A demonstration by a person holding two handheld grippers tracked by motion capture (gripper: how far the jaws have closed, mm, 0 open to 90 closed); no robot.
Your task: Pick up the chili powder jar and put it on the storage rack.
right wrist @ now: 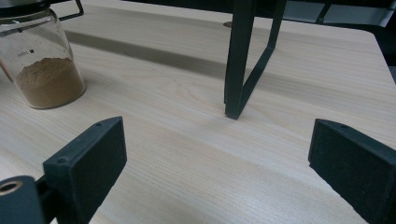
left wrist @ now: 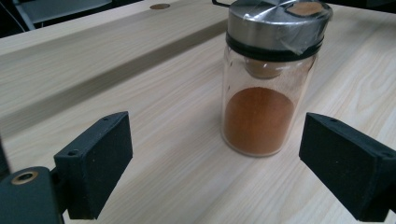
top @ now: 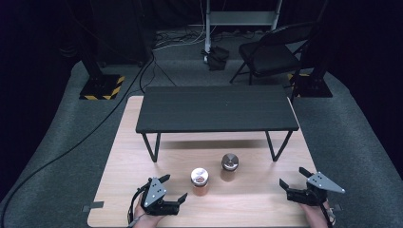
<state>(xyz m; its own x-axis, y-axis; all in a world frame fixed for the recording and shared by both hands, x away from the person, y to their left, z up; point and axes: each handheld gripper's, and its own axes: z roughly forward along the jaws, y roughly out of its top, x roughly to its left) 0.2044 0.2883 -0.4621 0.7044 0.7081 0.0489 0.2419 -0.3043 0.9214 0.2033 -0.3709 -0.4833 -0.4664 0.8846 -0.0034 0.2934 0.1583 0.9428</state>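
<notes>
Orange-red powder half fills the near jar (left wrist: 261, 84), standing just ahead of the left gripper (top: 174, 189), jaws spread. The right gripper (top: 293, 177) rests released, well apart.

Plenty of bare wood on the table (top: 119, 161) near the front edge. Two spice jars sit mid-table: the orange-powder jar (top: 199, 181) just ahead of the left gripper (top: 174, 188), the tan-powder jar (top: 229, 166) behind it. The black shelf (top: 216, 109) and its legs block the back half.

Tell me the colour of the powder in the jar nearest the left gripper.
Reddish-orange powder in the glass spice jar, clearest in the left gripper view.
</notes>
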